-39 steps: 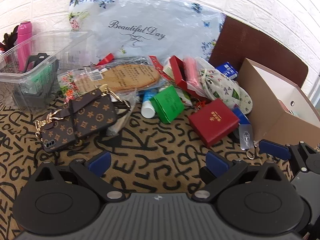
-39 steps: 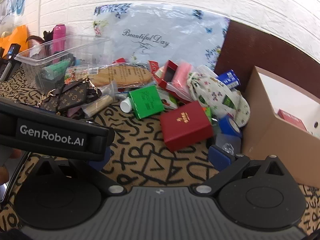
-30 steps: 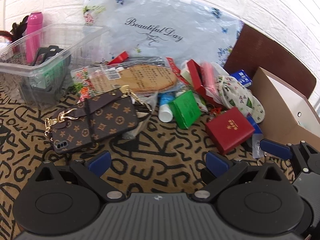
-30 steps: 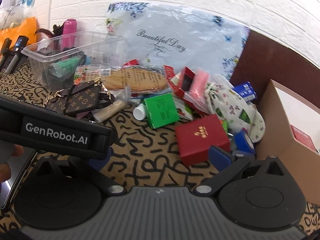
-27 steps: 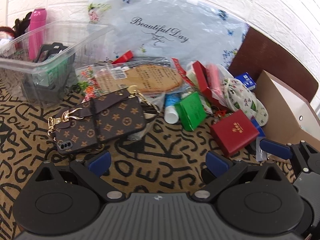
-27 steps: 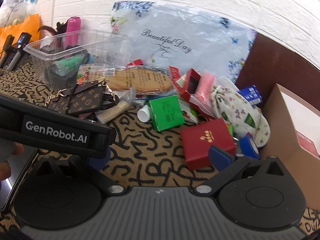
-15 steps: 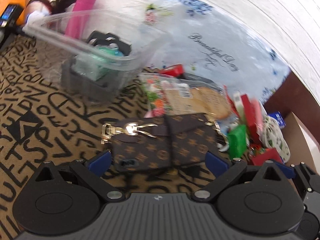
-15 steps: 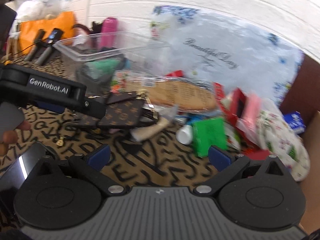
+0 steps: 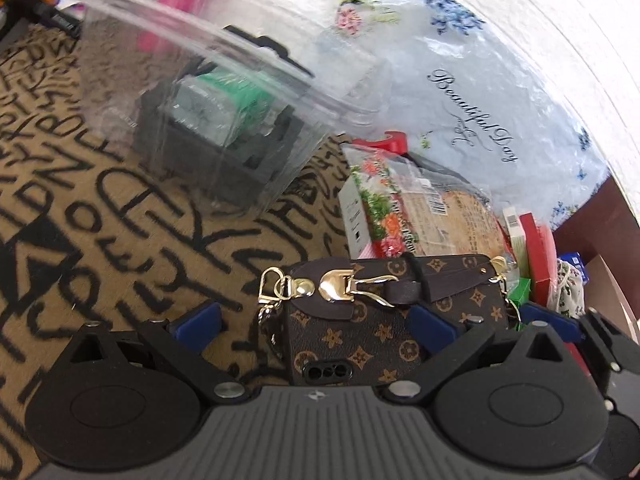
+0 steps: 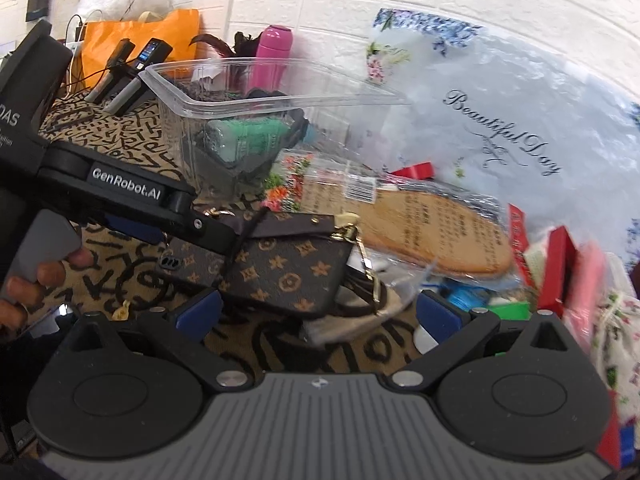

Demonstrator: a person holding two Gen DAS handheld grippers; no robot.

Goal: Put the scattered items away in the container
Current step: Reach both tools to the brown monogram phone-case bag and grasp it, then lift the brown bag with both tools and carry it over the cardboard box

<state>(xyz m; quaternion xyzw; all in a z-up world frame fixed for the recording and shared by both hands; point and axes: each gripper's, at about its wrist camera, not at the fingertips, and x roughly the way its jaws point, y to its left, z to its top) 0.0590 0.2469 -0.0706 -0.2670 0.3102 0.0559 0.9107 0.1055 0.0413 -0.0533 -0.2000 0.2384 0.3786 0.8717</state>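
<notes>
A brown monogram phone case point(image 9: 380, 332) with gold clasps lies on the patterned cloth. My left gripper point(image 9: 316, 322) is open, its blue pads on either side of the case's near end. The case also shows in the right wrist view point(image 10: 280, 272), with the left gripper's body point(image 10: 132, 196) over its left end. My right gripper point(image 10: 320, 312) is open and empty, just in front of the case. The clear plastic container point(image 9: 208, 92) stands behind, holding a green item and black things; it also shows in the right wrist view point(image 10: 240, 128).
A packaged insole point(image 10: 432, 224), red boxes point(image 10: 560, 264), a green box point(image 9: 520, 292) and a floral pouch point(image 10: 616, 344) lie in a heap to the right. A floral plastic bag point(image 10: 500, 128) leans on the brick wall. A pink bottle point(image 10: 272, 56) stands behind the container.
Both grippers have swung left, away from the red box and cardboard box. My left gripper has closed in on the phone case, which now sits between its open fingers.
</notes>
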